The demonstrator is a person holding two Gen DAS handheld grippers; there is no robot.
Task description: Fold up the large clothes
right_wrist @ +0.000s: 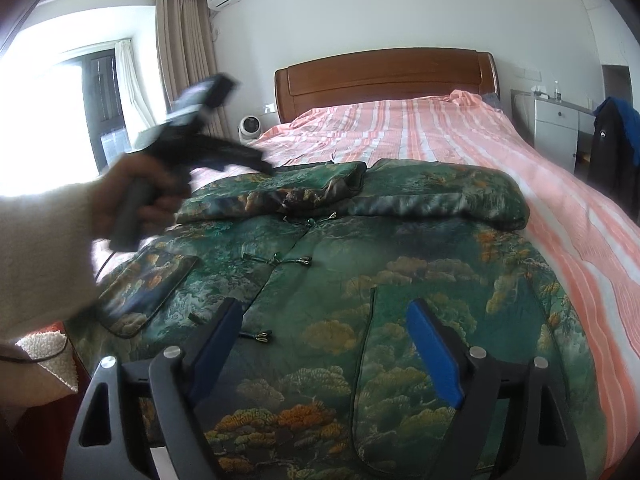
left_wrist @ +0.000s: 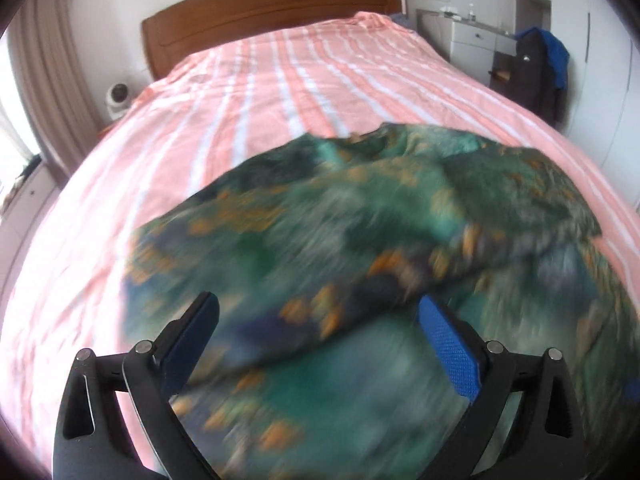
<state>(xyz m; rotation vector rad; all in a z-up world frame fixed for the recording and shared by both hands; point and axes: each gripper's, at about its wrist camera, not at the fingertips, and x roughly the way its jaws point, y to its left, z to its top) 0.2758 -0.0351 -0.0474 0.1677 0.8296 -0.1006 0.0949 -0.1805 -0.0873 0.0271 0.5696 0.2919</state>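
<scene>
Green padded jacket [right_wrist: 360,280] lay on bed [right_wrist: 440,136], sleeves folded in. Left gripper [left_wrist: 316,316] and right gripper [right_wrist: 324,320] hovered, jaws open, empty. Next likely: grip near hem, fold toward collar.

A large padded jacket [right_wrist: 360,280] in dark green satin-like fabric, printed with teal and orange-gold trees and clouds, lies face up on the bed. Its front is closed down the middle by knotted frog fastenings. One sleeve is folded across the collar end toward 12 o'clock; another dark-lined flap lies at 9 o'clock. In the left wrist view the jacket [left_wrist: 360,240] is motion-blurred
</scene>
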